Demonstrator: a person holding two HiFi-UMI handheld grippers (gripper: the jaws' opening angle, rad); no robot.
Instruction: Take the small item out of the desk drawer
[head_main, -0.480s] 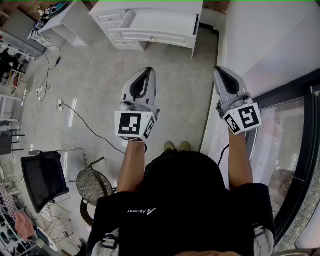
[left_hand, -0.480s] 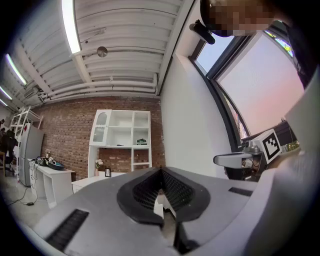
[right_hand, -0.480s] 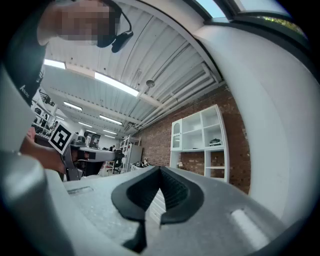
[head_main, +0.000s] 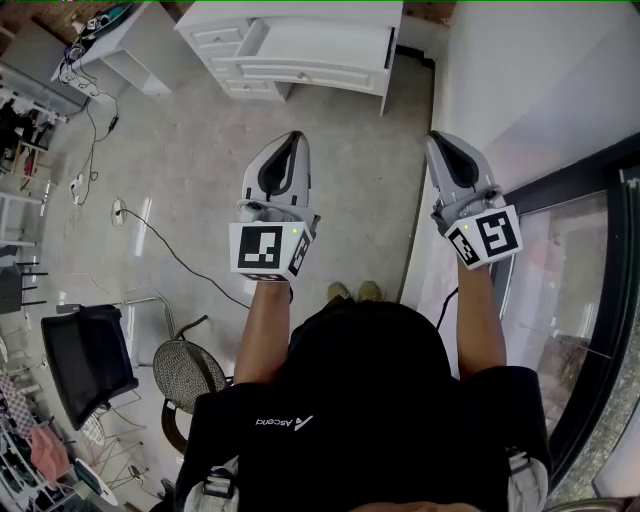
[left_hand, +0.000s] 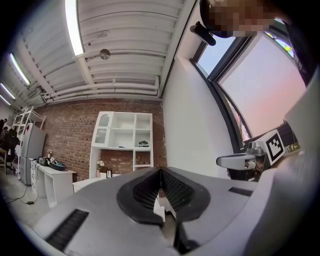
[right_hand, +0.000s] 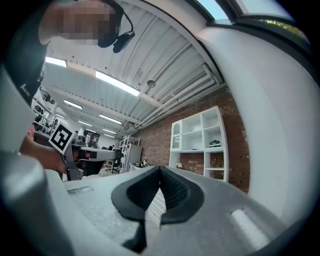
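**Entry: standing approach, desk not yet reached**

1. Left gripper (head_main: 290, 145): lower centre of the head view, pointing toward the top of the frame. Jaws pressed together with nothing between them, as its own view confirms (left_hand: 161, 174).
2. Right gripper (head_main: 442, 146): right of centre, level with the left one and pointing the same way. Jaws likewise closed on nothing (right_hand: 160, 172).
3. White desk (head_main: 300, 72): upper centre of the head view, well apart from both grippers, with bare grey floor (head_main: 200, 170) between.
   - Small drawer fronts sit at its left end.
   - A wide drawer (head_main: 325, 42) appears to be pulled out toward the person, though this is not certain at this range.
4. Small item: not made out in any view. By judgement it lies inside that drawer, hidden or too small to tell.
5. Surroundings:
   - Black chair (head_main: 85, 360) and round woven stool (head_main: 188, 372) at lower left.
   - A cable (head_main: 170, 250) trailing across the floor.
   - Glazing (head_main: 580, 290) along the right edge.
   - White shelf unit (left_hand: 122, 142) on a brick wall, seen ahead in the left gripper view.

**Governing relation:** the drawer lies straight ahead of both grippers, toward the top of the frame. Its long axis runs left to right, crosswise to the way the jaws point. It sits almost directly above the left gripper and up-left of the right, so the left looks slightly nearer. The person must first close the gap, then part the jaws.
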